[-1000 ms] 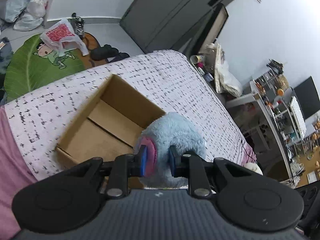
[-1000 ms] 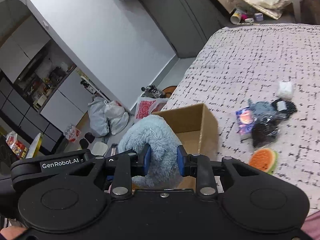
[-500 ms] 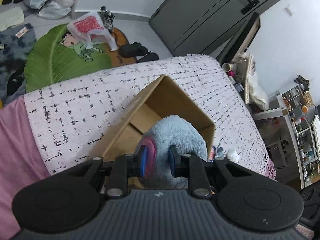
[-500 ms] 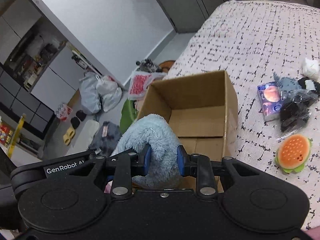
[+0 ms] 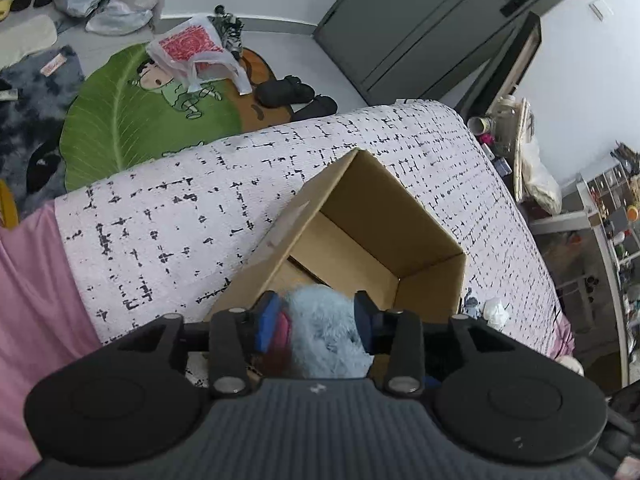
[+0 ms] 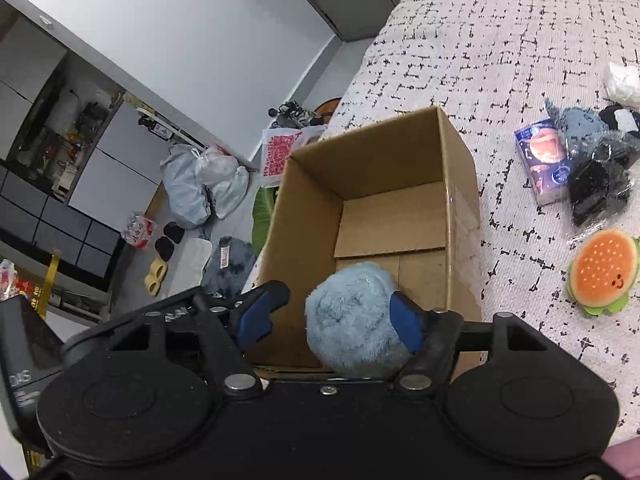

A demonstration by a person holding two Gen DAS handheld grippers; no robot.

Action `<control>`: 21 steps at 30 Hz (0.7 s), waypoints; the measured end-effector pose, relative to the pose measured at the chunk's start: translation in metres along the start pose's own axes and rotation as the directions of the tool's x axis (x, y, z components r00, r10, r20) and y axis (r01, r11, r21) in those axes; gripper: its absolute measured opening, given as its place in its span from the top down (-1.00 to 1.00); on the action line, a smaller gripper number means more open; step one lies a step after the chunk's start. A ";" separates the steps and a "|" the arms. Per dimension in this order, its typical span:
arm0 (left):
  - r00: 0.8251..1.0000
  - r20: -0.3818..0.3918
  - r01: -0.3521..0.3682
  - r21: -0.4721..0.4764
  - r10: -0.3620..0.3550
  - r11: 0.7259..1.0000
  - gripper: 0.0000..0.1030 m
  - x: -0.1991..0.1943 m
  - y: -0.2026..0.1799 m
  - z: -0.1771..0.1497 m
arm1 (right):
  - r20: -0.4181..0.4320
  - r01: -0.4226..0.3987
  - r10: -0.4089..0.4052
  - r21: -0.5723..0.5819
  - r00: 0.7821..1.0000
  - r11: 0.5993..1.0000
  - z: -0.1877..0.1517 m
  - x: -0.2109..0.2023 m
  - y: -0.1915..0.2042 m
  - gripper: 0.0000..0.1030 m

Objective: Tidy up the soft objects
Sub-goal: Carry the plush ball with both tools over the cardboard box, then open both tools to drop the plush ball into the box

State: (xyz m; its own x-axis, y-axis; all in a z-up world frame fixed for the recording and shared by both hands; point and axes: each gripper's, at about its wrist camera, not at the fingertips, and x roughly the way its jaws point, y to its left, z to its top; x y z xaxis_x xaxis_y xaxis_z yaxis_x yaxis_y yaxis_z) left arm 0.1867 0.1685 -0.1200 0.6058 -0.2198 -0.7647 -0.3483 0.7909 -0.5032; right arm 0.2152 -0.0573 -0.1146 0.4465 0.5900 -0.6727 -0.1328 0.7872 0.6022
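Blue plush fur is filling both claws: I am releasing the soft toy [image 6: 354, 316] over the cardboard box [image 6: 460, 184]. My right claw [image 6: 334, 318] is standing spread, only one pad touching the toy. My left claw [image 5: 316, 320] is also spread, the toy sitting loosely between its pads. Next, I judge, both claws need backing away, then reaching to the burger toy [image 6: 604, 270] lying right of the box.
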 end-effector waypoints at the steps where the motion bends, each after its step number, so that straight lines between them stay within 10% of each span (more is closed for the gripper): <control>1: 1.000 0.004 -0.007 0.008 0.007 1.000 0.16 -0.001 -0.002 -0.001 | 0.002 0.005 -0.005 -0.005 1.000 1.000 0.002 -0.003 0.000 -0.31; 8: 0.994 0.101 -0.056 0.085 0.048 0.995 -0.40 -0.017 -0.021 -0.005 | 0.051 -0.003 0.007 -0.067 0.999 0.998 0.008 -0.035 -0.001 -0.65; 21: 0.982 0.148 -0.139 0.146 0.117 0.979 -0.67 -0.034 -0.050 -0.013 | 0.104 0.098 -0.078 -0.202 0.992 0.974 0.019 -0.082 -0.019 -0.95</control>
State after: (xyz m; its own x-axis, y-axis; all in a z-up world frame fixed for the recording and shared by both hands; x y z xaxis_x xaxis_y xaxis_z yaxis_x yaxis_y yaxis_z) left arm 0.1740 0.1296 -0.0738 0.6597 -0.0387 -0.7505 -0.3209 0.8886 -0.3279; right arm 0.1976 -0.1244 -0.0629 0.5451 0.5050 -0.6692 -0.2646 0.8610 0.4343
